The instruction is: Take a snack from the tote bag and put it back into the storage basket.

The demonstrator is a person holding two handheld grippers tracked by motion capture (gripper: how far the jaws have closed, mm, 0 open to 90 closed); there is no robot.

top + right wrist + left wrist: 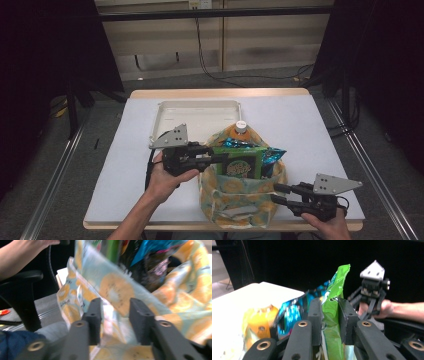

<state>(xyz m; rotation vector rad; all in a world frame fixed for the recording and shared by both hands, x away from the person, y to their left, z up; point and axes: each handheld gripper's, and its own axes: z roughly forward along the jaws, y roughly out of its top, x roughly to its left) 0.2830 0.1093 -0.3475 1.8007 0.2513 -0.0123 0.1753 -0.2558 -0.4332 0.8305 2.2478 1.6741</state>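
Observation:
A cloth bag (235,200) printed with orange slices stands at the table's front middle. In it are a green snack packet (240,167), a blue snack packet (272,156) and an orange bottle (241,127) with a white cap. My left gripper (220,159) reaches in from the left and is shut on the green snack packet (338,285), with both pads pressed on its sides. At the bag's front right corner my right gripper (277,194) stands open. A loose fold of the bag (117,292) lies between its pads (140,320).
A white tray (195,107) lies behind the bag on the white-covered table (300,125). A black chair arm (22,277) sits just off the table's front edge. Dark curtains and floor cables lie beyond the table.

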